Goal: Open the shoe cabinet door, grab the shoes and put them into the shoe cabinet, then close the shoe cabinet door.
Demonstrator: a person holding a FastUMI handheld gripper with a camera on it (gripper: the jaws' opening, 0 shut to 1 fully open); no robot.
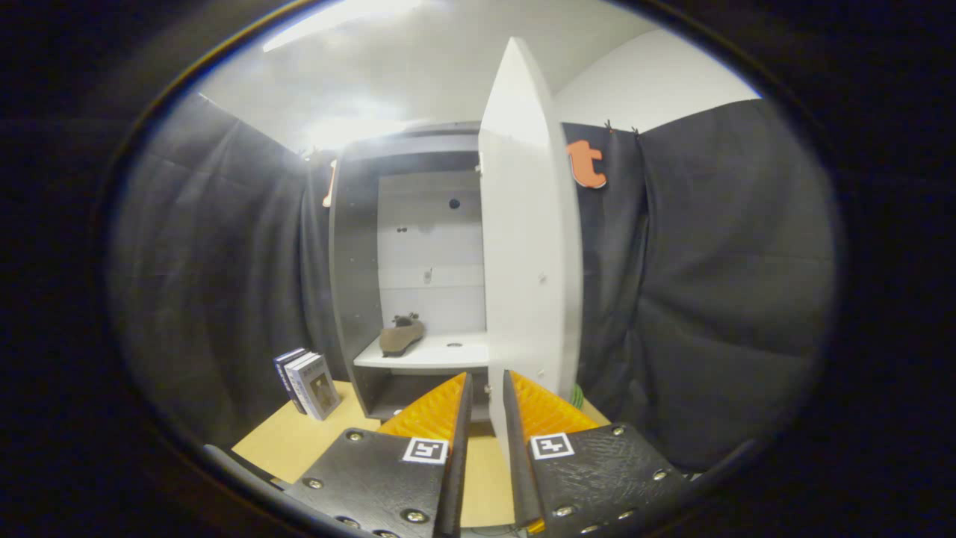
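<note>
Closing comes next, judging by the shoe (401, 335) lying on the shelf (433, 355) inside the shoe cabinet (351, 284); the gripper (487, 385) is standing nearly clenched, grasping nothing, just beside the open door (526, 254); pushing its outer face steadily should be swinging it shut.

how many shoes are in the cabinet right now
1: a brown shoe lies on the white shelf inside the open cabinet, beyond the gripper. The door may hide another.

Tool (487, 382) level, pointing forward, fingers nearly together, narrow gap
</note>
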